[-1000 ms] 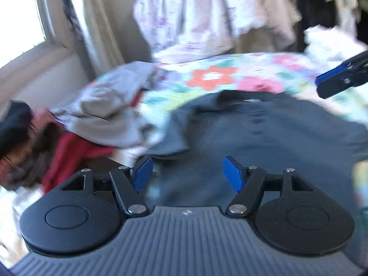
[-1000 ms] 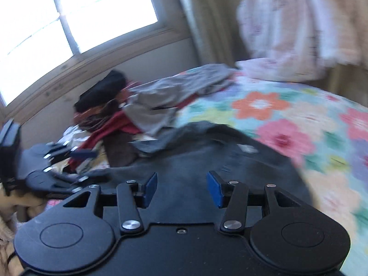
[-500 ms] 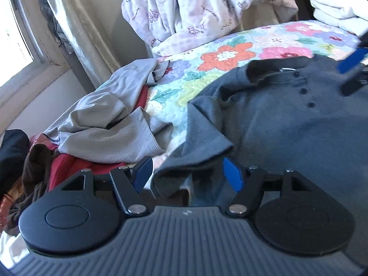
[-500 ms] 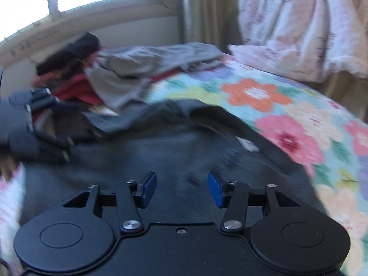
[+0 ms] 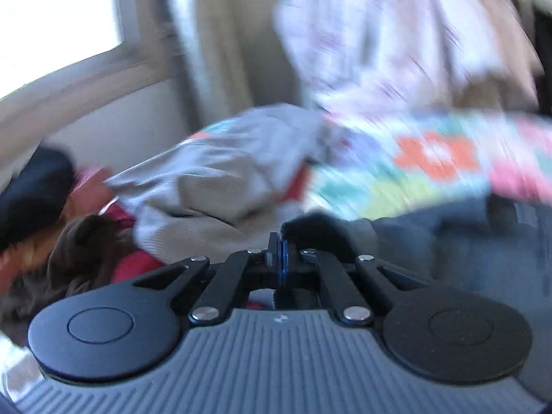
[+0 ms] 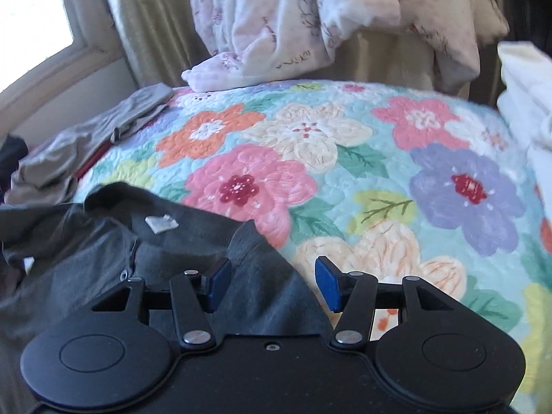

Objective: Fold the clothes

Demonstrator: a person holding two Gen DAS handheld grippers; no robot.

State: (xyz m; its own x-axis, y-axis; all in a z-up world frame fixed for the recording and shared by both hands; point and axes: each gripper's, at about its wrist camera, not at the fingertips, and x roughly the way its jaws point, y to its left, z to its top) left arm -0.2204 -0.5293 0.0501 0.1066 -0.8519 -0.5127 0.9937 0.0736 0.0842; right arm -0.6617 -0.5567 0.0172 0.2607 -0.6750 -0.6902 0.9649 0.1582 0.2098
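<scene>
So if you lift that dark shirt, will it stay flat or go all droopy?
Probably droopy: the shirt already lies in soft wrinkles on the quilt. Likely light too, since the left tool pinches just a thin edge.

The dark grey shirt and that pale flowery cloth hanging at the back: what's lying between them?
Only the floral quilt, as the right wrist view shows, lies between the dark grey shirt and the hanging pale cloth.
</scene>
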